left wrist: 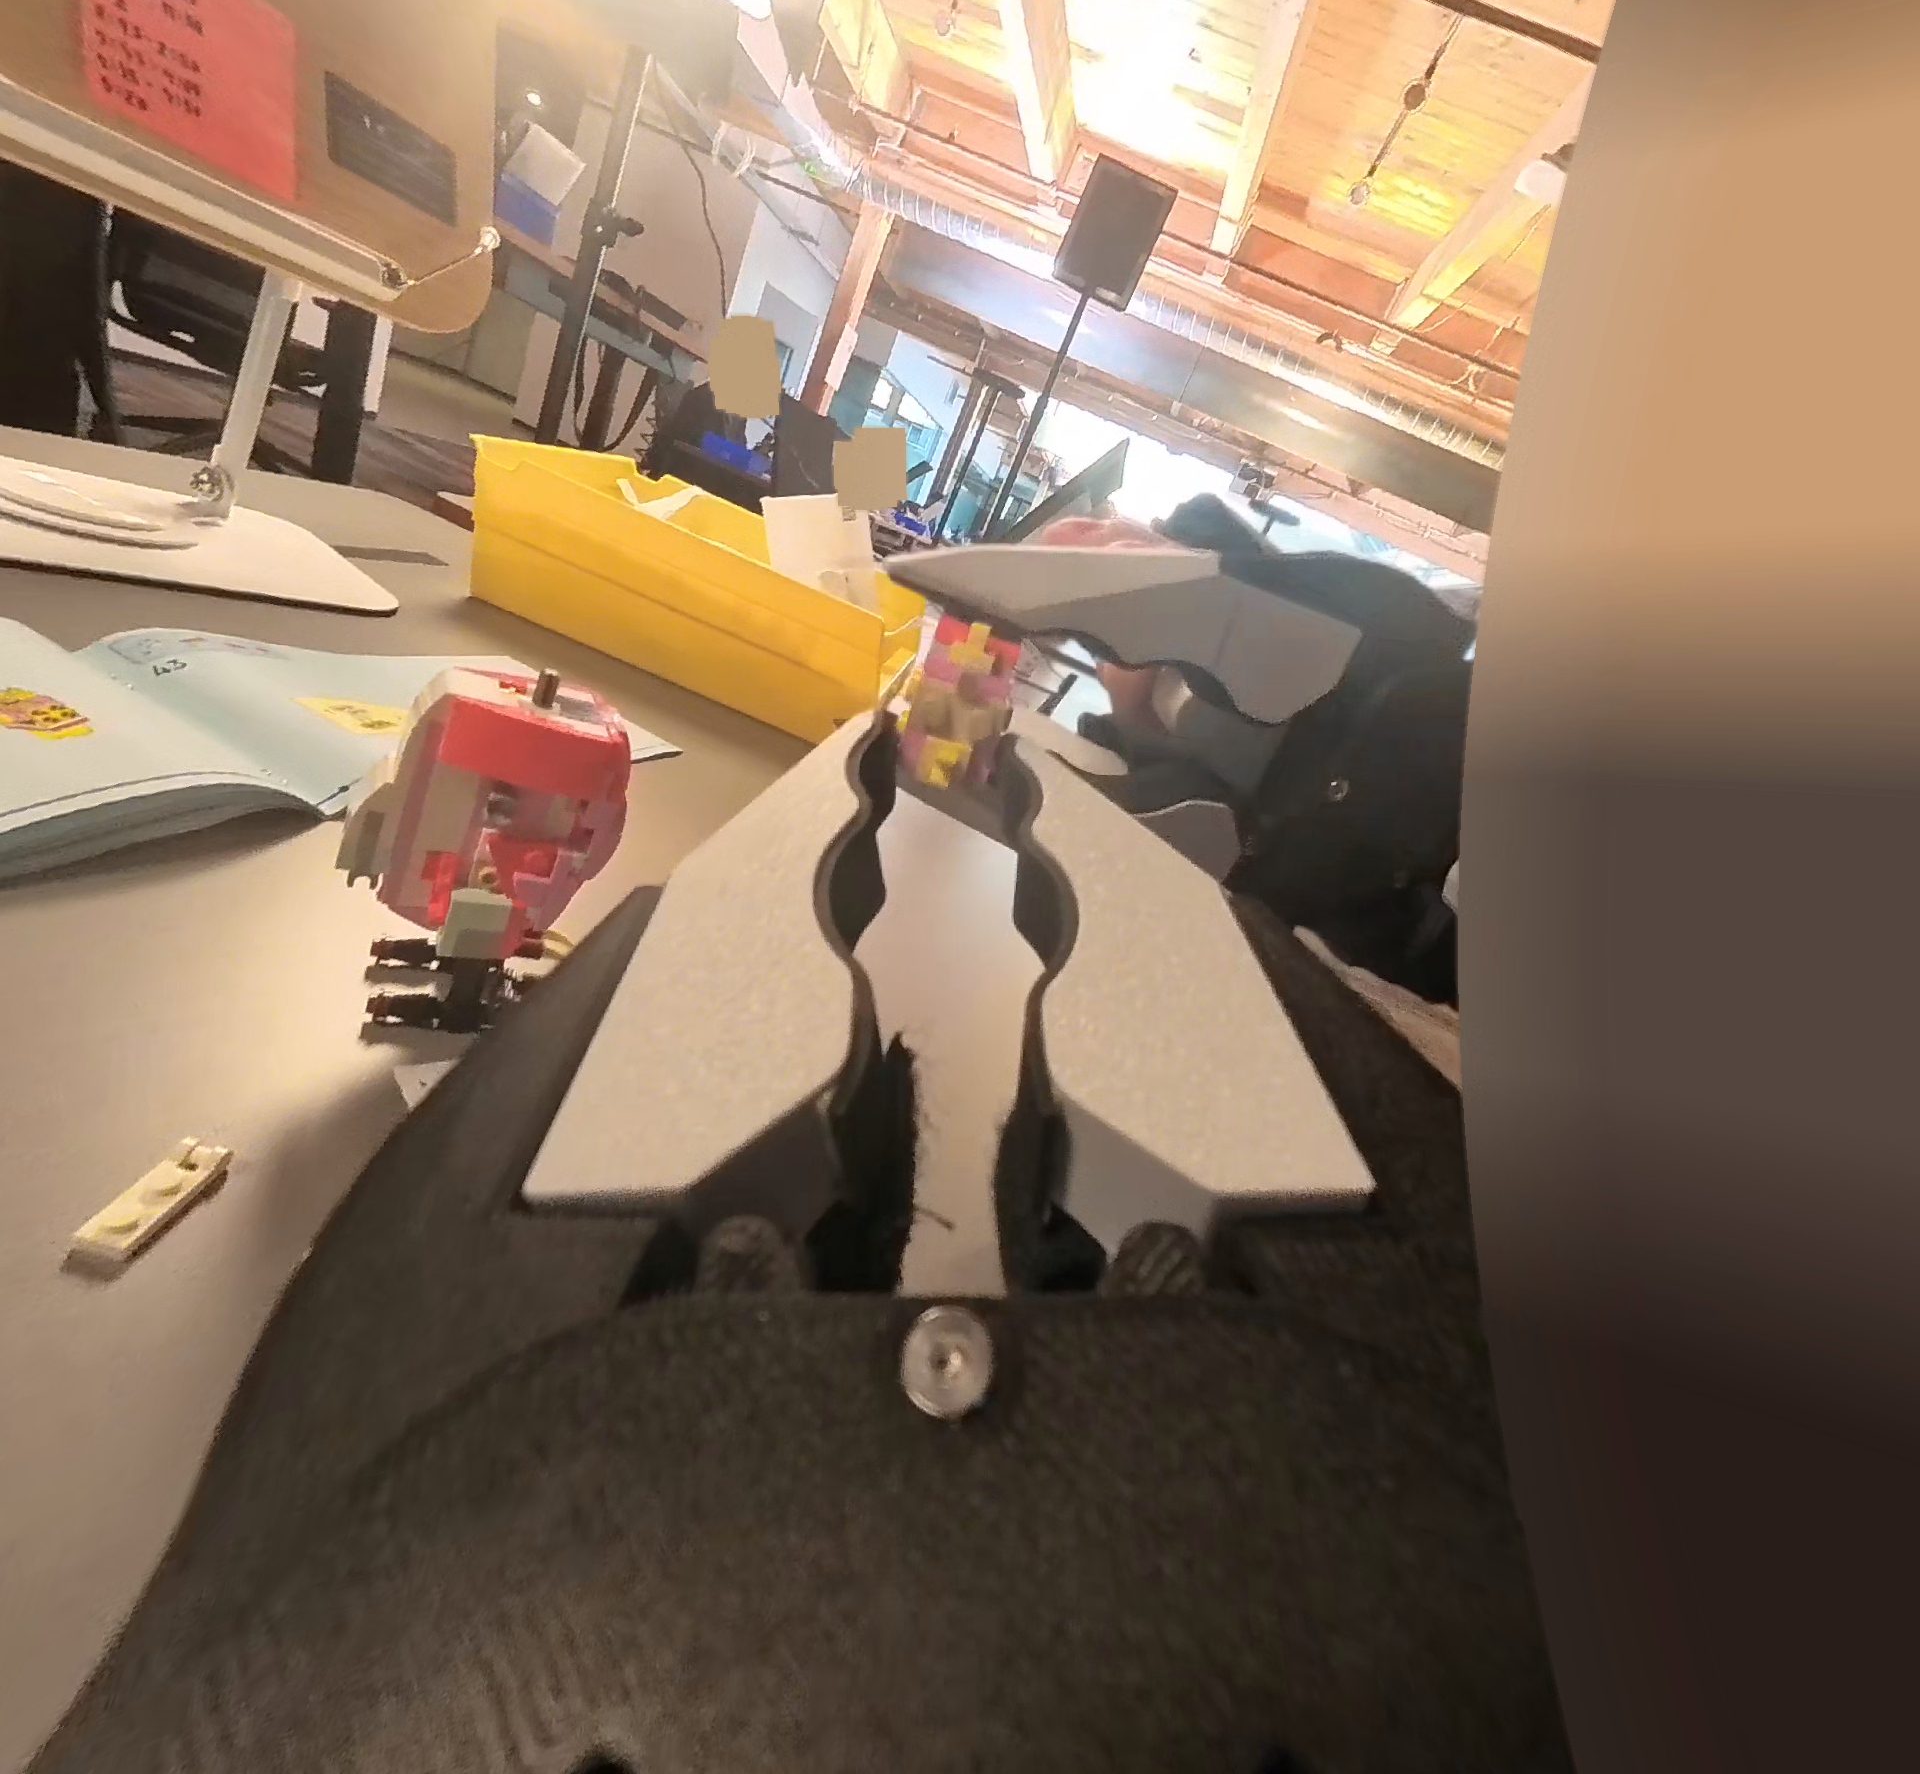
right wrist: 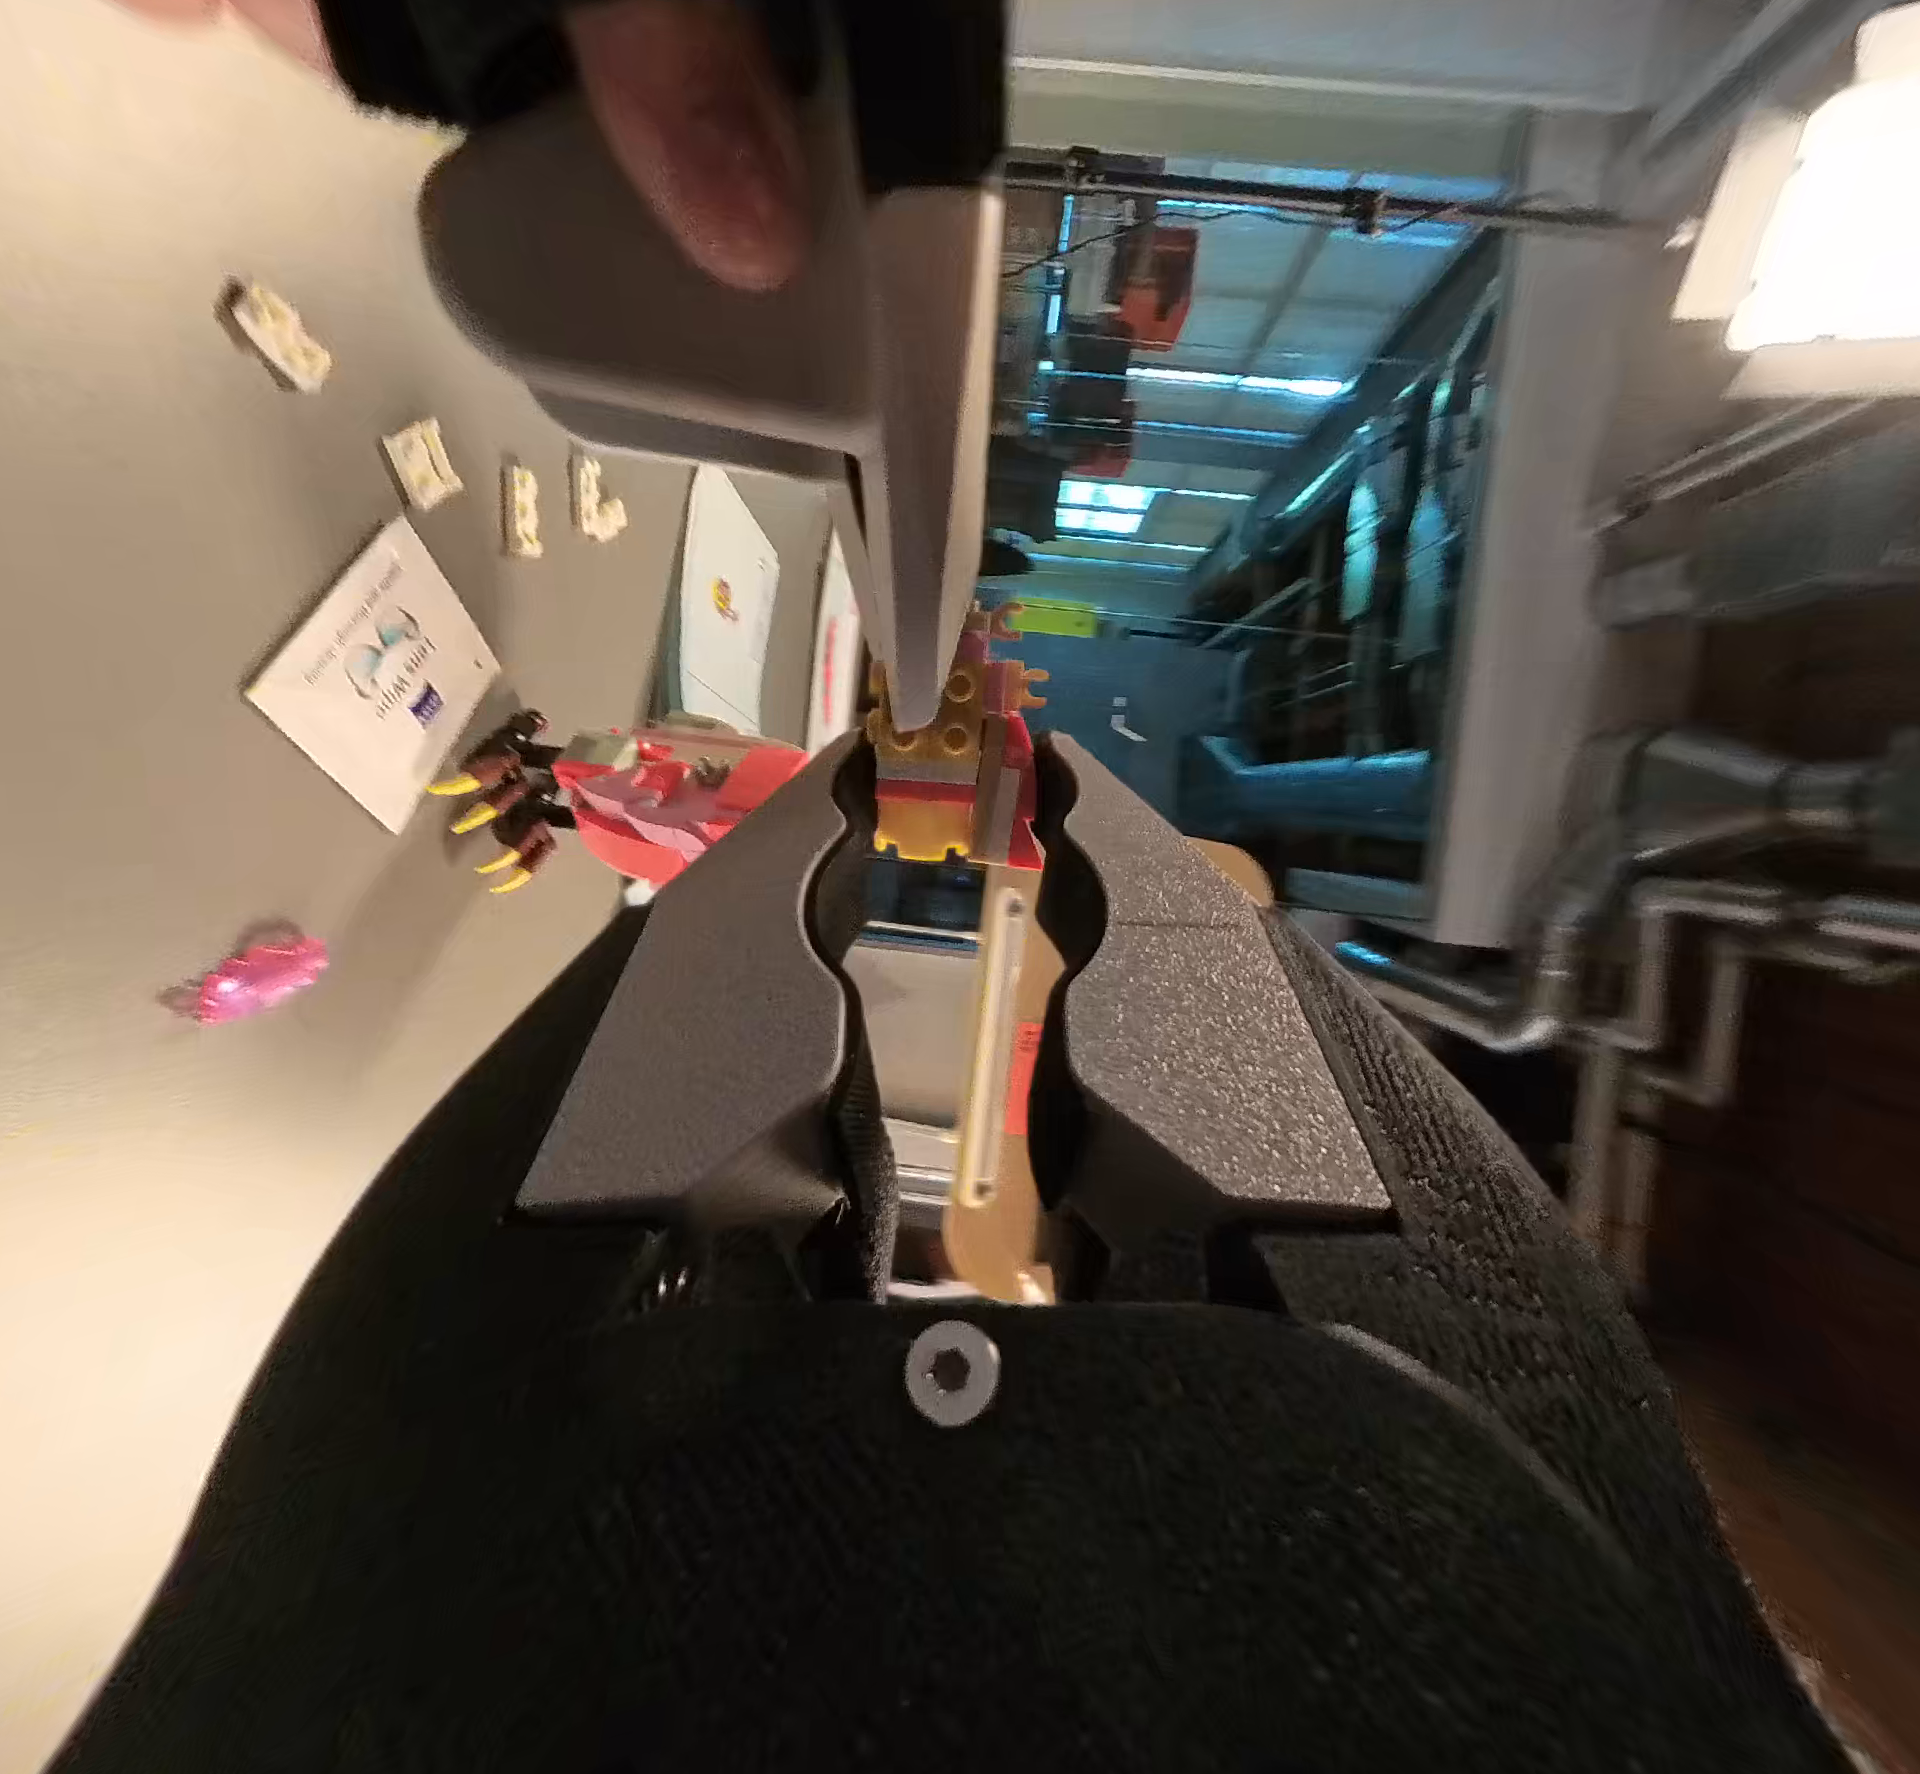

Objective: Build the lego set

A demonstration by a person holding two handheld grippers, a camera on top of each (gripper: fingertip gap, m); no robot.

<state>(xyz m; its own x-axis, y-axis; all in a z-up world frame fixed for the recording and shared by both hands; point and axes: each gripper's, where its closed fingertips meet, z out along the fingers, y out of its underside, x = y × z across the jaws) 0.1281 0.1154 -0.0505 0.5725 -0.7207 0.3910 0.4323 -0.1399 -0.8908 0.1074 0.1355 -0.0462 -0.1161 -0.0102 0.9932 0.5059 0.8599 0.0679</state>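
We see both claws meeting on one small brick model (right wrist: 940,768), raised off the worktop (left wrist: 208,1049). The left claw (left wrist: 951,753) lies low and level, clenched on its lower end. The right claw (right wrist: 951,779) is rolled sideways and grips its sides. A red brick figure (left wrist: 488,820) stands just left.

Your left gripper (left wrist: 951,753) grips a small pink-and-yellow brick assembly (left wrist: 956,716) at its fingertips, both pads against the sides. The right gripper (left wrist: 1049,612) comes in from the right, one grey finger lying across the assembly's top. On the grey table (left wrist: 208,1049) to your left stand a red brick figure (left wrist: 488,831), an open booklet (left wrist: 156,737), a yellow bin (left wrist: 665,571) and a loose white plate (left wrist: 151,1205).
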